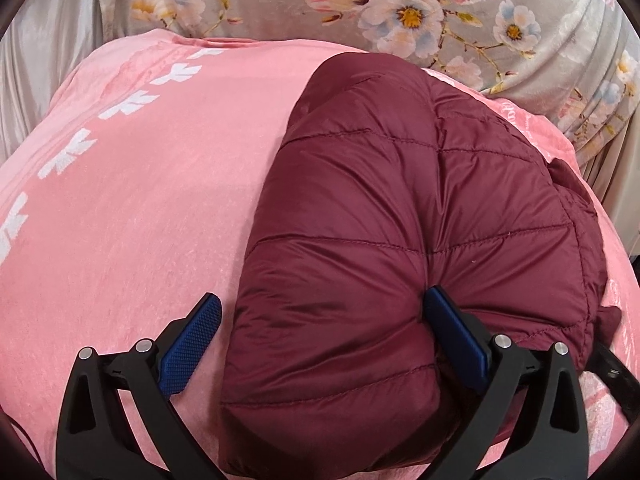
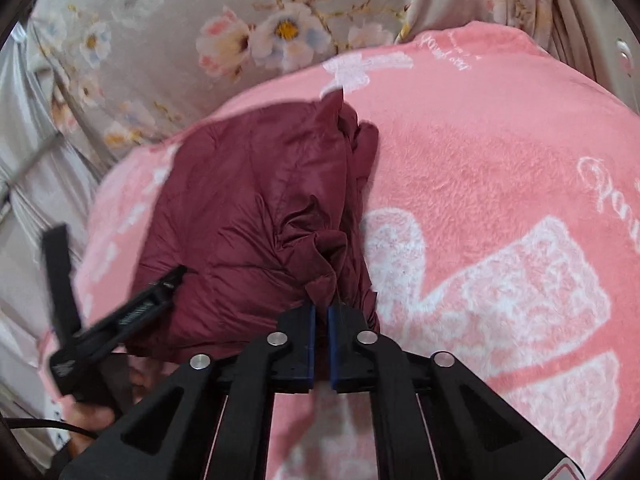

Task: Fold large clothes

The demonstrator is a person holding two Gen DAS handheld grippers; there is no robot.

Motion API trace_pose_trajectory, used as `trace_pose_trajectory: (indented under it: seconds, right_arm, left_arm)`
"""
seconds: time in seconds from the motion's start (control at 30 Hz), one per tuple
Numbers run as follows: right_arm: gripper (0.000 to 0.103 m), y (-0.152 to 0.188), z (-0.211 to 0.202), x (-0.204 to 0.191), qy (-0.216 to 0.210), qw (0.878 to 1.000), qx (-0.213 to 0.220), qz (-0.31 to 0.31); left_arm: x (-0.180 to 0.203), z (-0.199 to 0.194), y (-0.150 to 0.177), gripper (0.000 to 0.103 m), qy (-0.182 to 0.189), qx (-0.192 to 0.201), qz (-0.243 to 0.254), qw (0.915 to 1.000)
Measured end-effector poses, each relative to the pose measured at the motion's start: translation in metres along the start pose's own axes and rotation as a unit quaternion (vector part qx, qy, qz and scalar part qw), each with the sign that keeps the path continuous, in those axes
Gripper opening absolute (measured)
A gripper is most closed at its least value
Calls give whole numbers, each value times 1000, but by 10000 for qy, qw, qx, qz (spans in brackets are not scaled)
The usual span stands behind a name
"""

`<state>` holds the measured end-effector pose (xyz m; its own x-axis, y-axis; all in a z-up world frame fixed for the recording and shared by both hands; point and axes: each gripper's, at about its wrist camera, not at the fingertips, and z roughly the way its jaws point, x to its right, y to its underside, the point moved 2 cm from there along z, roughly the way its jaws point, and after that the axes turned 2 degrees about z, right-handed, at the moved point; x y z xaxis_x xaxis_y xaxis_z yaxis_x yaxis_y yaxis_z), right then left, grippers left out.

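Left wrist view: the maroon quilted jacket [image 1: 380, 240] is lying folded into a thick bundle on the pink blanket [image 1: 140, 220] that is covering the bed. The left gripper [image 1: 322, 334] is standing with its jaws wide apart, straddling the near left portion of the bundle. Its right blue pad [image 1: 454, 338] is pressing into a crease of the padding, while its left pad [image 1: 192, 350] is resting clear of the jacket over the blanket. No fabric is pinched between them. A floral grey cloth [image 1: 400, 8] is hanging behind the bed.

Right wrist view: the right gripper [image 2: 322, 346] is holding its jaws narrow, nearly closed. A gathered fold of the jacket [image 2: 256, 208] is rising right at the fingertips, and a thin edge appears to be caught between the pads, though motion blur is making this uncertain. The left gripper's body [image 2: 120, 320] is showing at the bundle's far side.

Procedure, as judged from this position: the fold appears to be nearly complete, and the step in hand is compacting and squaring the bundle. The padding is springy, so the left gripper should be pressing down broadly to expel air while the right is drawing the loose edge taut. Slick shell fabric is likely to slide; pull slowly and keep the layers aligned.
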<state>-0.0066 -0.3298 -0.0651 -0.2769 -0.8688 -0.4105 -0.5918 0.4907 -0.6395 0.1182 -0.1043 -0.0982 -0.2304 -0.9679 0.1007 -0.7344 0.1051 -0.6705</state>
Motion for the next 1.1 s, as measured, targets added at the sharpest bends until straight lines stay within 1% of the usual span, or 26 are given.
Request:
trace_pose_trajectory:
  seconds: [0.07,0.13,0.2,0.27,0.33,0.37,0.4,0.43,0.5,0.53,0.57,0.63,0.7,0.77,0.8,0.87,0.97,1.1]
  right_arm:
    - [2,5,-13,0,-5,10000,80,-27]
    - [2,13,-2,1,309,9992,-212,-166]
    - [2,24,22,2,578,9959,-587,-370]
    - [5,24,23,-4,726,9948,-560,-451]
    - [10,21,14,-9,815,9948,-408,-452]
    - [11,20,7,-11,840,9950,-306,-445]
    - [17,15,-5,-13,818,9956,-129,-435]
    - [22,12,-11,-14,785,9960,-12,-417]
    - [59,-2,-26,-16,656,9967,346,-318]
    - [64,-10,-29,-18,575,9968,484,-287]
    - [65,-17,-28,-19,525,9966,564,-282]
    - [65,-30,-15,-23,560,9964,582,-272]
    - [65,-40,7,-23,599,9969,482,-180]
    - [65,-43,26,-20,579,9979,285,-50]
    - [65,-44,41,-18,600,9981,153,50]
    - [66,-42,57,-15,574,9981,63,218]
    - [72,-36,69,-11,480,9980,-10,421]
    - [75,-25,82,-3,96,9969,-140,763]
  left_arm:
    - [0,0,1,98,73,-20,-4,10000]
    - [5,-1,1,98,72,14,119,9999]
    - [10,-3,1,98,-18,83,227,9997]
    - [12,-4,0,98,-89,82,287,9995]
    - [9,-9,-4,98,-96,-68,257,9996]
    - [8,-13,-10,98,-26,-171,241,9996]
    - [7,-16,-15,98,32,-188,213,9996]
    - [5,-20,-22,98,88,-122,190,9997]
    - [5,-26,-39,98,114,-91,129,9998]
    - [7,-26,-49,98,137,-106,107,9998]
    - [9,-24,-57,98,162,-134,84,9997]
    - [12,-15,-69,98,197,-271,8,9994]
    - [15,-1,-76,98,271,-505,-39,9983]
    - [17,12,-79,98,349,-700,-89,9969]
    - [17,17,-80,98,297,-775,-168,9964]
    - [16,20,-81,98,231,-687,-224,9971]
    - [16,28,-79,98,128,-636,-185,9977]
    - [16,34,-76,98,-4,-511,-91,9987]
